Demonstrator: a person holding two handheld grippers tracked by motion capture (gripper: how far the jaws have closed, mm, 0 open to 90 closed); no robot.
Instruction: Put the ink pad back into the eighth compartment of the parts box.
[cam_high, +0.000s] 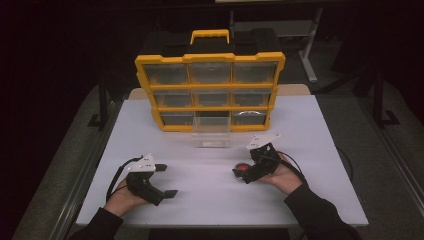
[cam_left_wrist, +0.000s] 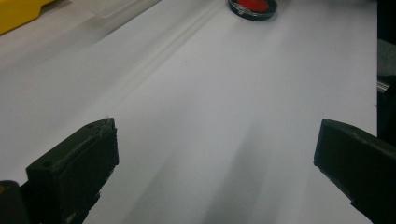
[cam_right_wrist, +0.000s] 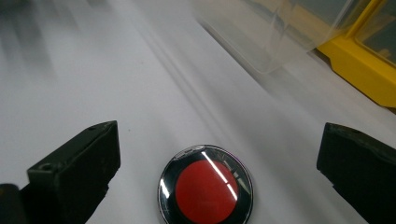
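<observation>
I can read no text, label, brand, number or sign anywhere. The yellow organizer (cam_high: 210, 92) carries no lettering I can make out on its frame, its handle or its clear drawers. The round red disc (cam_right_wrist: 206, 185) has a plain red face inside a shiny dark rim, with only streaks of glare across it. The white table (cam_high: 300, 150) is bare of markings, and the black jaws in both gripper views bear no print that I can see.
</observation>
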